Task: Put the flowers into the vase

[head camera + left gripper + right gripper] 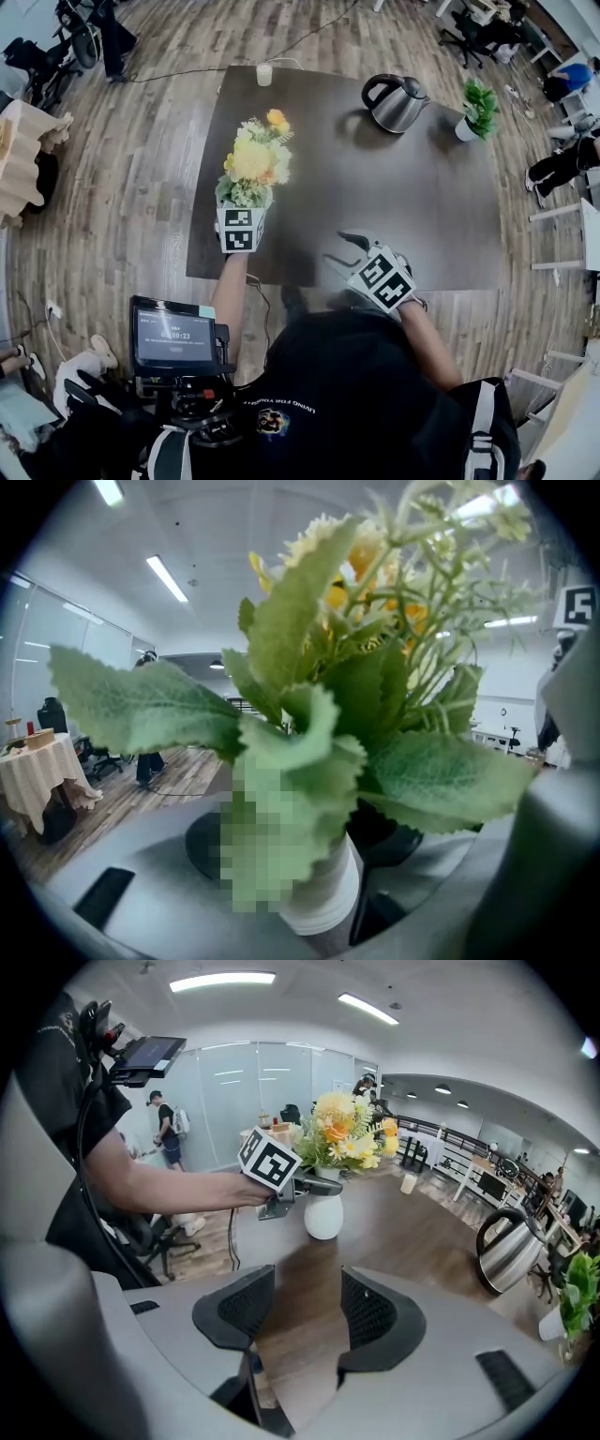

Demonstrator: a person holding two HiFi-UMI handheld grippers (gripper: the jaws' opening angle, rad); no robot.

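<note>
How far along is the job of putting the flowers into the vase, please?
Done: the flowers stand in the white vase. In hand: the left gripper sits at the vase's neck; leaves hide whether it grips. The right gripper is open, empty. Left: apparently only letting go.

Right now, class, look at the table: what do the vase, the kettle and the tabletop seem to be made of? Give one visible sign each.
Vase: probably glazed ceramic; it looks white, smooth and softly shiny.
Kettle: metal body, likely steel, with a silvery sheen and bright reflections.
Tabletop: dark wood or wood-look laminate; grain streaks show, but which of the two is unclear.
</note>
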